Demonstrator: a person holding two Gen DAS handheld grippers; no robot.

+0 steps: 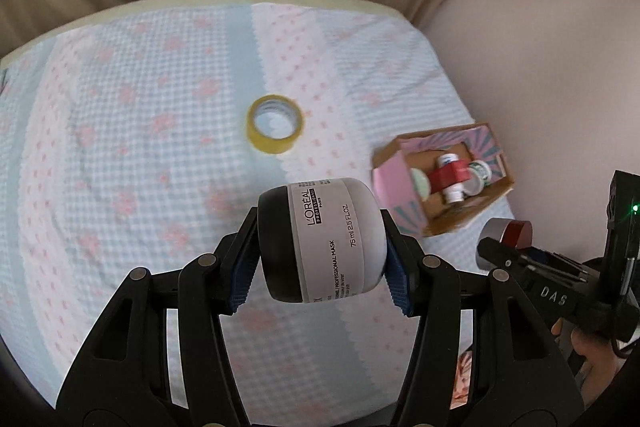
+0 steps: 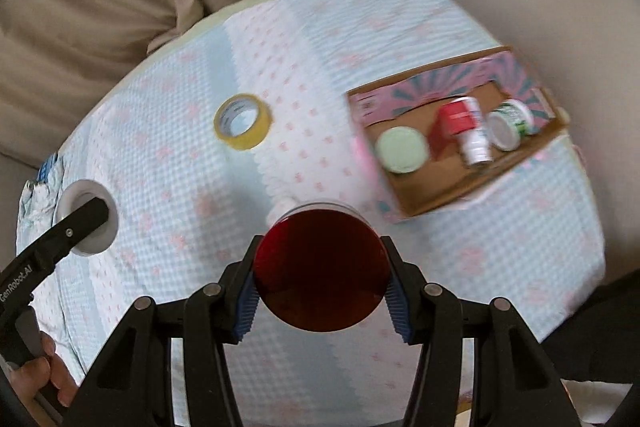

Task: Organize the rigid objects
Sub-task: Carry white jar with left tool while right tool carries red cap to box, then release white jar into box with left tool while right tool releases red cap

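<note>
While the left tool pinches the grey jar and the right tool the red-lidded tin, either smooth round item may slip, or crowd the part-filled box at frame right.

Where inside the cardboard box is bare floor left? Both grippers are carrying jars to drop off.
The open cardboard box has bare floor along its near edge, below the pale green round lid and white spray bottle. The far side is crowded: red-capped item, green-and-white tub.
</note>
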